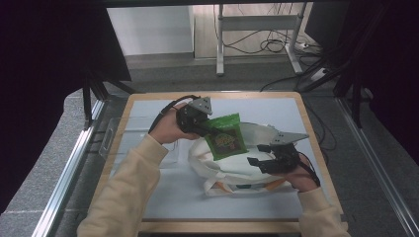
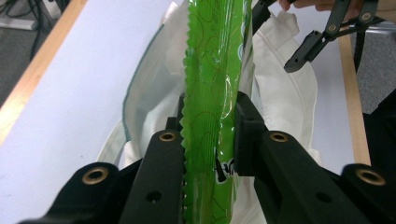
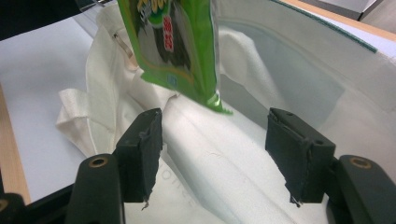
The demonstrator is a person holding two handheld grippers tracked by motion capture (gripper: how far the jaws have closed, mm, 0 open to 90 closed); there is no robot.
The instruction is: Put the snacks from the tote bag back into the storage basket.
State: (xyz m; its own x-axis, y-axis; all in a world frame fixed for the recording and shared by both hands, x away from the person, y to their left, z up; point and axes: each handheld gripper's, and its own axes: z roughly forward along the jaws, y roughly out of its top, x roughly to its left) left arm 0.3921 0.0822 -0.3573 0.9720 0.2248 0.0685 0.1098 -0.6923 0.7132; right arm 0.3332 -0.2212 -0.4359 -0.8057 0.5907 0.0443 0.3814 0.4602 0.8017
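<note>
On the wooden-edged table with a pale blue-white top [image 1: 163, 207], a cream white cloth tote bag [image 1: 227, 168] is lying with its mouth open toward the far side. The person's left hand [image 1: 167, 129] is holding the left gripper [image 1: 206, 127] above the far left part of the bag. Its two black jaws are pressing from both sides on a flat bright green plastic snack packet with a zigzag edge [image 2: 212, 93], so this gripper is gripping the packet. In the high view the packet [image 1: 226, 137] is hanging over the open mouth of the bag, and its printed face is turning toward the camera.

In the right gripper view, the lower corner of the packet [image 3: 175, 51] is staying just above the white lining of the bag [image 3: 280, 74], not yet resting inside.

The right gripper [image 1: 258, 154] is sitting at the right side of the bag, in the person's right hand [image 1: 302, 178]. Its jaws are standing wide apart with nothing between them; the cloth of the bag is lying below and between them [image 3: 215, 163]. A transparent plastic tray [image 1: 111, 136] is lying at the left edge of the table.
</note>
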